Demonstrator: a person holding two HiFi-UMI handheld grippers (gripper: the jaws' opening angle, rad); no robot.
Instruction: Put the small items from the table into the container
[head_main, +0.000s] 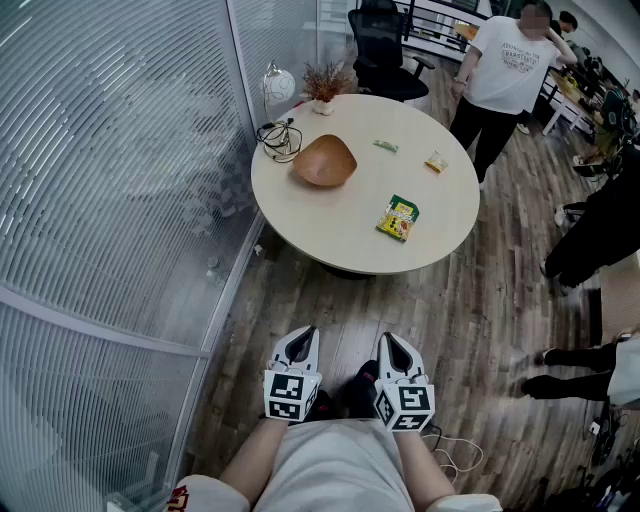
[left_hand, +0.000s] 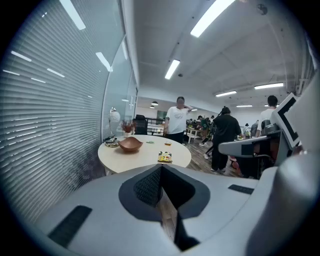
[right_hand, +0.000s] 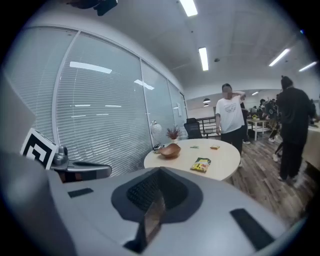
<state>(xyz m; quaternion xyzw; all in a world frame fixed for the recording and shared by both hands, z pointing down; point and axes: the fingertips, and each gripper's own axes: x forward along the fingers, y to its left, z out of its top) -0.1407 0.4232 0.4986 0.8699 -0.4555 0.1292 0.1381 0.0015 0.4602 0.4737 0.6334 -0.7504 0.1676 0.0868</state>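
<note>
Left gripper and right gripper both closed, empty. Open floor before round table. On it: one bowl, three packets: yellow-green packet, green packet, orange packet.

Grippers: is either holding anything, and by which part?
Nothing held: the left gripper and right gripper both have jaws closed together with nothing between them, short of the round table.

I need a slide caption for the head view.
Shut left gripper and right gripper face a round table with bowl and packets.
</note>
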